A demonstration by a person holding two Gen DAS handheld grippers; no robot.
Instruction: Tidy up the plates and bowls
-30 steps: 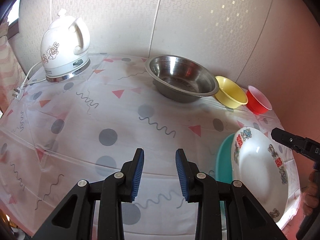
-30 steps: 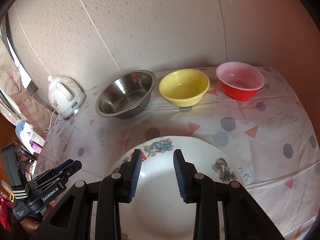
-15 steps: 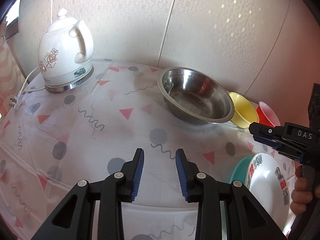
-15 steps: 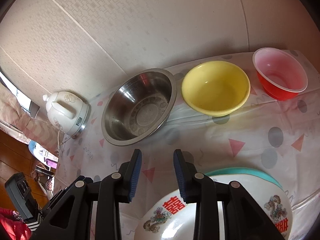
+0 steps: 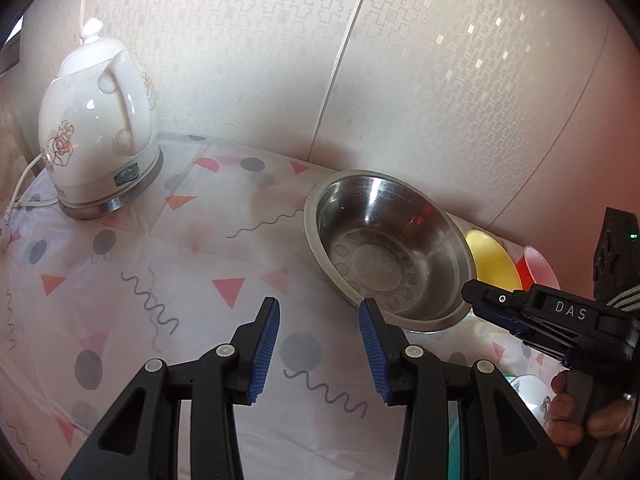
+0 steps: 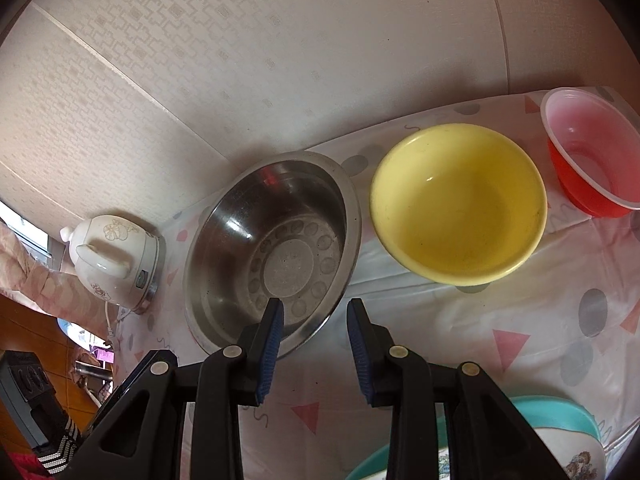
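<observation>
A steel bowl (image 5: 384, 248) (image 6: 272, 248), a yellow bowl (image 6: 460, 204) (image 5: 494, 262) and a red bowl (image 6: 592, 160) (image 5: 536, 268) stand in a row along the wall. My left gripper (image 5: 318, 320) is open and empty, low over the cloth just left of the steel bowl. My right gripper (image 6: 314, 316) is open and empty, its left finger over the steel bowl's near rim; it also shows in the left wrist view (image 5: 476, 300). A white decorated plate (image 6: 568, 452) lies on a teal plate (image 6: 560, 412) at the bottom right.
A white electric kettle (image 5: 96, 136) (image 6: 114, 260) with its cord stands at the table's back left. The patterned tablecloth (image 5: 160, 264) covers the table. The wall runs close behind the bowls.
Both grippers moved forward toward the steel bowl. The right gripper left the stacked plates behind, which have slid to the lower edge of its view.
</observation>
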